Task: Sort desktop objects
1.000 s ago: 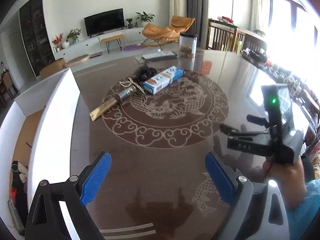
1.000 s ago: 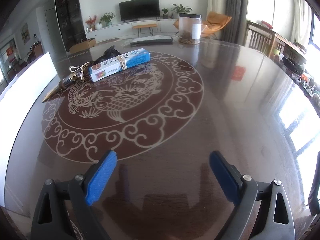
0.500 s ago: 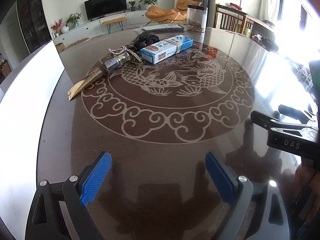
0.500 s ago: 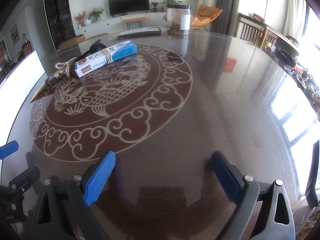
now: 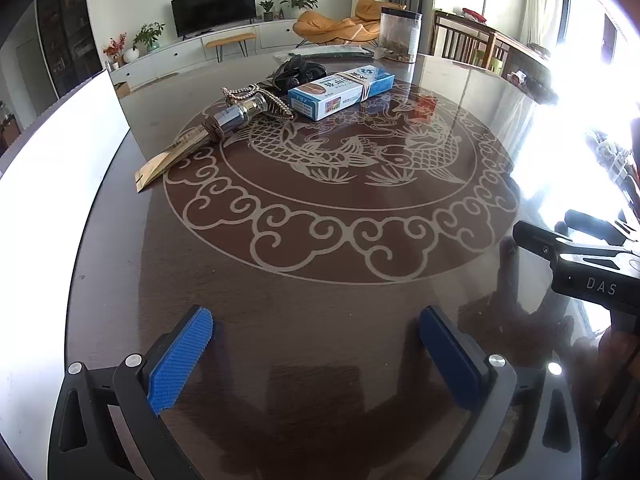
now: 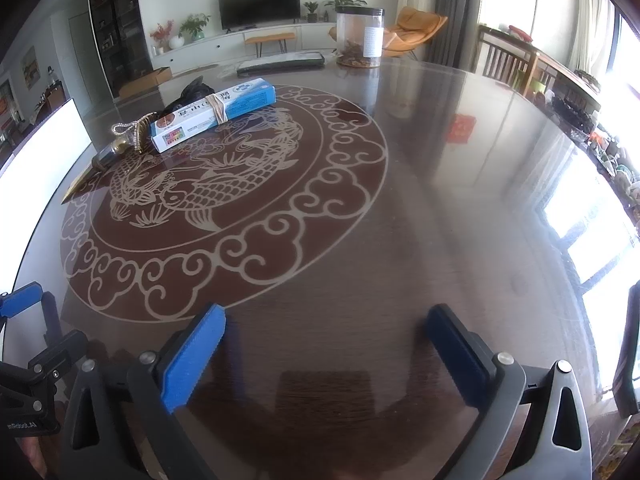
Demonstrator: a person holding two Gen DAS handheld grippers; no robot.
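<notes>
Both claws hover low over the dark round counter (image 5: 320,340), nothing between the pads. Left claw (image 5: 316,344) wide, jaws just opened further; right claw (image 6: 326,346) wide, also just opened further. Blue-white box (image 5: 342,91) at 12 o'clock from the left claw, well apart; bottle (image 5: 240,114) with bead chain (image 5: 276,105) just beside it at 11.

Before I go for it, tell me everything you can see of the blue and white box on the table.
The box is a long, slim carton, apparently cardboard: white with printed characters and a round reddish emblem at the near end, blue at the far end. A tan rubber band wraps its middle. It looks closed and lies flat on the table, angled across the far rim of the fish medallion. A black bundle sits right behind it and a bead chain beside its near end; actual contact is unclear. Neither gripper is near it.
</notes>
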